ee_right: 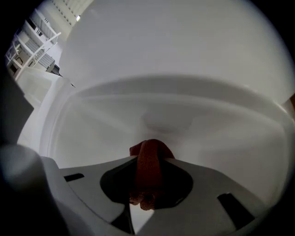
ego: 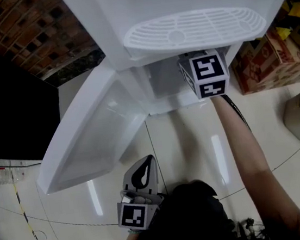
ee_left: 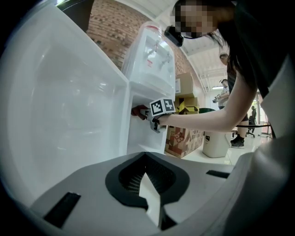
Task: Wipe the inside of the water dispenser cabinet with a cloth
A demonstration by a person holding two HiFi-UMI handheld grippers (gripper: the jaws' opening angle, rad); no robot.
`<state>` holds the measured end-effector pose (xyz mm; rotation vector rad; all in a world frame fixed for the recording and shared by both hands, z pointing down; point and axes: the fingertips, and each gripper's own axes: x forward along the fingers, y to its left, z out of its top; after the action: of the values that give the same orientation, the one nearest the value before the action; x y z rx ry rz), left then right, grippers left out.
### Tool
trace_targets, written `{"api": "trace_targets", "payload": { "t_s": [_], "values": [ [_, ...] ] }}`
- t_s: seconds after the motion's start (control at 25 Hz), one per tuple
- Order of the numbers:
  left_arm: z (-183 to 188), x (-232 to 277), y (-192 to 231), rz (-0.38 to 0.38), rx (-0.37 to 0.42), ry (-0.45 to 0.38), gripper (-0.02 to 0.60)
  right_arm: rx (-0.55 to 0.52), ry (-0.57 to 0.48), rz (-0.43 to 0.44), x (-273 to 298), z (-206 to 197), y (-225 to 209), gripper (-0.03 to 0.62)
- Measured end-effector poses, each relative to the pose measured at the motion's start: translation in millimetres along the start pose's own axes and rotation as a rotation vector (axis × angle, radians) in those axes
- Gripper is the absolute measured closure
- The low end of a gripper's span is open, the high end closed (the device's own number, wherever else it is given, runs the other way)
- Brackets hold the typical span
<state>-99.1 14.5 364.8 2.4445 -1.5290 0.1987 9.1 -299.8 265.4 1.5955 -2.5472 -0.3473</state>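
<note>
The right gripper (ee_right: 146,186) pinches a red cloth (ee_right: 148,163) inside the white cabinet (ee_right: 193,133). The left gripper (ee_left: 150,203), closed and empty, hangs by the open door (ego: 88,147). The box (ego: 266,63) print is too blurry to read.

The head view is looking steeply down on the water dispenser (ego: 178,3) at 12 o'clock. The left gripper view is facing it from lower and farther off, sharing the right claw (ee_left: 142,112). The right gripper view is peering closely, probably inside its cabinet (ee_right: 175,124).
</note>
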Motion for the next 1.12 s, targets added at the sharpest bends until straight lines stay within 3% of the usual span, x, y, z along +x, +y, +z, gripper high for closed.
{"api": "trace_targets", "payload": {
  "t_s": [0.2, 0.44, 0.6, 0.72, 0.88, 1.12],
  "values": [
    [2.0, 1.5, 2.5, -0.002, -0.005, -0.003, 0.604, 0.013, 0.086, -0.011, 8.5, -28.2, -15.6, 0.517],
    [5.6, 6.7, -13.8, -0.050, 0.007, -0.010, 0.604, 0.080, 0.260, 0.003, 5.0, -112.7, -7.9, 0.517],
    [-1.4, 4.2, -11.2, -0.040, -0.008, 0.012, 0.604, 0.140, 0.406, 0.004, -12.4, -172.6, 6.4, 0.517],
    [-1.4, 4.3, -8.7, -0.033, -0.006, 0.012, 0.604, 0.147, 0.468, 0.032, -22.2, -194.6, 24.2, 0.517],
    [-1.0, 5.8, -9.9, -0.037, -0.001, 0.010, 0.604, 0.133, 0.434, 0.045, -22.4, -176.4, 30.0, 0.517],
    [-0.9, 7.1, -13.2, -0.042, 0.006, 0.011, 0.604, 0.055, 0.168, -0.058, -18.3, -69.7, 8.4, 0.517]
  ]
}}
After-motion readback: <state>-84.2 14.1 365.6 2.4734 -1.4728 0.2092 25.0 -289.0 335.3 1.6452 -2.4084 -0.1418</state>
